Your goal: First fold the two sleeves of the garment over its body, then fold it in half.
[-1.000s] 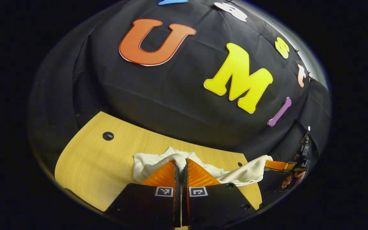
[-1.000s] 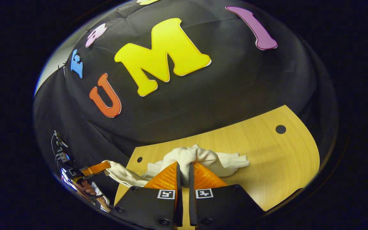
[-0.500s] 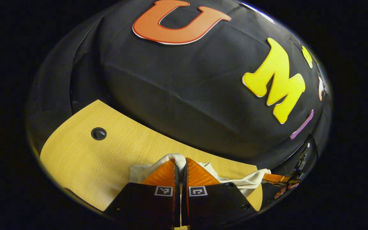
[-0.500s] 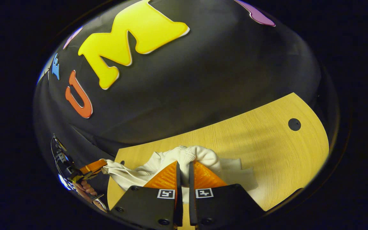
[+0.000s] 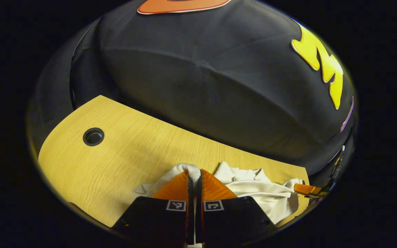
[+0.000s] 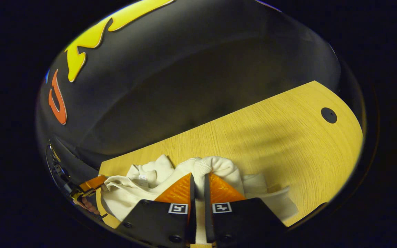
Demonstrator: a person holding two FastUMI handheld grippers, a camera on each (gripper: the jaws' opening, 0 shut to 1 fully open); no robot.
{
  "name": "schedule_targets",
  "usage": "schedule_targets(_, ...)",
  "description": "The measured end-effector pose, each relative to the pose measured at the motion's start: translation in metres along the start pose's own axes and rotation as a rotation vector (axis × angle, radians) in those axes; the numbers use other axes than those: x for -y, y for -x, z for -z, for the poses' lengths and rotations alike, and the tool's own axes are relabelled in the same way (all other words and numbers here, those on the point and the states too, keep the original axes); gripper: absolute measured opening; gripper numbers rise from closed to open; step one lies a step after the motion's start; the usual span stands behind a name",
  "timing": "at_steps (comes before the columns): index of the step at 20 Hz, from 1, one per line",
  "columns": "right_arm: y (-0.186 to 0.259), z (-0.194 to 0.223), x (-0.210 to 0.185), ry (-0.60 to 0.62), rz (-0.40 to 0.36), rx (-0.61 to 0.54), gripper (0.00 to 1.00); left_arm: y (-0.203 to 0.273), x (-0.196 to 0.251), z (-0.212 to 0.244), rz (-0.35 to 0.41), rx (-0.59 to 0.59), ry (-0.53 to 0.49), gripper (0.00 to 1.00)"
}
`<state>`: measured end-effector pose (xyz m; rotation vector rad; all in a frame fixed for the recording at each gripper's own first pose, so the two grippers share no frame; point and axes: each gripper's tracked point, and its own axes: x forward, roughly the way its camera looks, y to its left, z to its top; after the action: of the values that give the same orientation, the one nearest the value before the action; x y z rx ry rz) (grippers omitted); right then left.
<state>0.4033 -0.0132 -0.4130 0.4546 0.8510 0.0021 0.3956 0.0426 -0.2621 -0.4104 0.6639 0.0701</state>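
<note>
A cream-white garment (image 5: 260,194) lies bunched on the wooden table (image 5: 133,155). In the left gripper view my left gripper (image 5: 194,175) is shut on a ribbed edge of the garment, the cloth pinched between its fingers. The other gripper (image 5: 305,189) shows at the far right, holding the opposite edge. In the right gripper view my right gripper (image 6: 198,177) is shut on a ribbed fold of the garment (image 6: 143,182), low over the table (image 6: 271,137). The left gripper (image 6: 90,184) appears there at the lower left with a hand below it.
A round cable hole (image 5: 93,136) sits in the table at the left in the left gripper view, and another hole (image 6: 328,115) at the far right in the right gripper view. The black cloth wall rises behind the table's far edge.
Both grippers have moved forward and down toward the table, carrying the garment's edge with them. The cloth now lies lower and more spread on the table; both stay shut.
</note>
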Motion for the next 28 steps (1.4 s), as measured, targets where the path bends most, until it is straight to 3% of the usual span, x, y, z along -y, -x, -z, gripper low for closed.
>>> schedule_targets(1,0.000,0.002,0.000,0.008,0.010,0.005,0.13,-0.001,0.002,-0.001,-0.002,0.007,0.001,0.07)
schedule_targets(2,0.001,0.001,-0.002,0.002,0.014,0.012,0.17,0.000,0.005,-0.001,0.002,0.011,0.006,0.17)
schedule_targets(3,0.004,-0.001,-0.004,-0.001,0.017,0.026,0.23,-0.001,0.003,0.000,0.000,0.008,-0.001,0.14)
schedule_targets(4,0.006,-0.008,-0.005,0.001,0.018,0.054,0.29,0.000,0.000,0.000,-0.014,0.000,-0.023,0.17)
schedule_targets(6,0.016,-0.019,-0.006,0.022,0.030,0.086,0.41,0.004,-0.003,-0.006,-0.050,0.009,-0.099,0.32)
schedule_targets(7,0.026,-0.023,-0.008,0.028,0.031,0.102,0.62,0.010,-0.006,-0.015,-0.064,0.039,-0.132,0.47)
schedule_targets(8,0.035,-0.025,-0.009,0.043,0.036,0.112,0.59,0.017,-0.004,-0.028,-0.075,0.075,-0.153,0.65)
schedule_targets(9,0.047,-0.027,-0.007,0.058,0.038,0.129,0.55,0.027,0.000,-0.041,-0.074,0.106,-0.160,0.65)
schedule_targets(10,0.060,-0.030,-0.009,0.076,0.038,0.147,0.61,0.039,0.005,-0.054,-0.071,0.141,-0.164,0.70)
schedule_targets(11,0.071,-0.034,-0.013,0.096,0.038,0.167,0.70,0.051,0.007,-0.064,-0.073,0.172,-0.172,0.77)
schedule_targets(12,0.086,-0.039,-0.018,0.111,0.036,0.188,0.67,0.069,0.007,-0.075,-0.078,0.201,-0.184,0.92)
schedule_targets(13,0.104,-0.039,-0.026,0.120,0.031,0.206,0.75,0.088,0.007,-0.086,-0.090,0.240,-0.201,0.82)
schedule_targets(14,0.126,-0.042,-0.035,0.115,0.029,0.230,0.73,0.112,0.008,-0.099,-0.106,0.292,-0.218,0.81)
schedule_targets(15,0.145,-0.044,-0.040,0.117,0.024,0.251,0.84,0.135,0.013,-0.111,-0.104,0.335,-0.234,0.82)
schedule_targets(16,0.166,-0.046,-0.048,0.127,0.023,0.277,0.80,0.162,0.017,-0.119,-0.099,0.369,-0.242,0.82)
schedule_targets(17,0.188,-0.049,-0.058,0.139,0.010,0.305,0.87,0.189,0.024,-0.126,-0.089,0.403,-0.252,0.83)
schedule_targets(18,0.214,-0.054,-0.071,0.163,-0.002,0.344,0.82,0.219,0.035,-0.135,-0.078,0.445,-0.266,0.83)
schedule_targets(19,0.241,-0.058,-0.082,0.202,-0.007,0.390,0.88,0.248,0.047,-0.146,-0.076,0.497,-0.281,0.83)
schedule_targets(20,0.269,-0.063,-0.092,0.235,-0.001,0.434,0.89,0.276,0.061,-0.151,-0.064,0.535,-0.297,0.83)
schedule_targets(24,0.389,-0.061,-0.146,0.351,-0.050,0.599,0.90,0.369,0.105,-0.143,-0.005,0.614,-0.333,0.83)
schedule_targets(28,0.462,-0.026,-0.166,0.410,-0.084,0.689,0.92,0.432,0.126,-0.109,0.026,0.658,-0.336,0.84)
